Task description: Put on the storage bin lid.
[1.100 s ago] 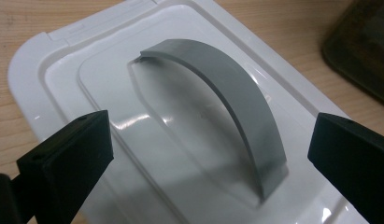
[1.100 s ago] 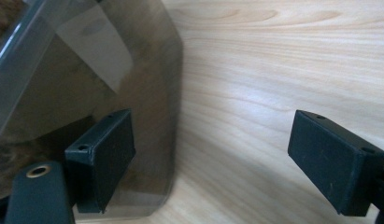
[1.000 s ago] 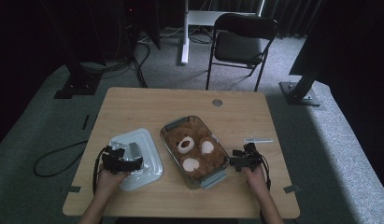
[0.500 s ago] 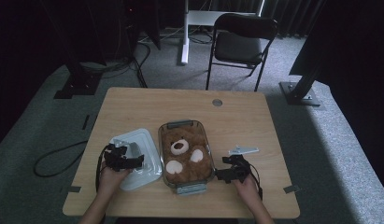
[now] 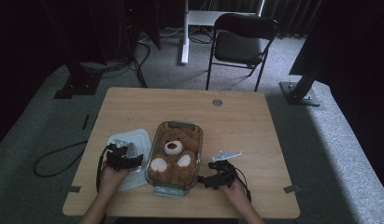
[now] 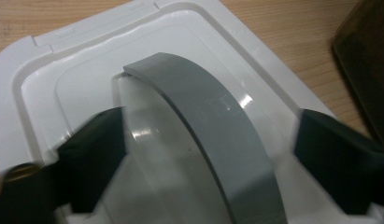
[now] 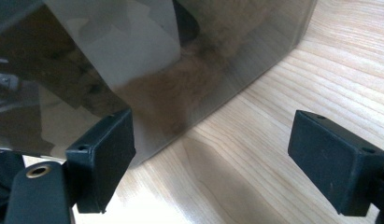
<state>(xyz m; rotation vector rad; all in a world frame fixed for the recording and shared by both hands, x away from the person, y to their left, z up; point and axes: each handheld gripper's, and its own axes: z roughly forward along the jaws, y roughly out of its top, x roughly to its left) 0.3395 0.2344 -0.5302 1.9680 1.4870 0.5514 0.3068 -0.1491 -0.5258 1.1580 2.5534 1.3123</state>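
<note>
On the worktop [image 5: 236, 116], a clear glass container [image 5: 175, 157] stood near the person's edge with a brown teddy bear [image 5: 173, 156] lying inside it. A white lid [image 5: 131, 154] lay flat on the wood just beside the container's left wall.

Left tool [image 5: 125, 161]: it sat over the lid. Seen in the left gripper view, its two black jaws stood on either side of the lid's raised grey handle [image 6: 213, 135]; they had just been closing. The left-hand jaw appeared to touch the handle's base, though blur made this uncertain, and the right-hand jaw stood clearly apart from it. No clamping was seen, so the tool was recorded as apart, with the handle between the jaws.

Right tool [image 5: 209, 179]: it lay low at the container's right wall near the front corner. The right gripper view showed the jaws wide apart, one close against the glass [image 7: 147, 70], the other over bare wood [image 7: 283, 60]. Nothing was held between them.
</note>
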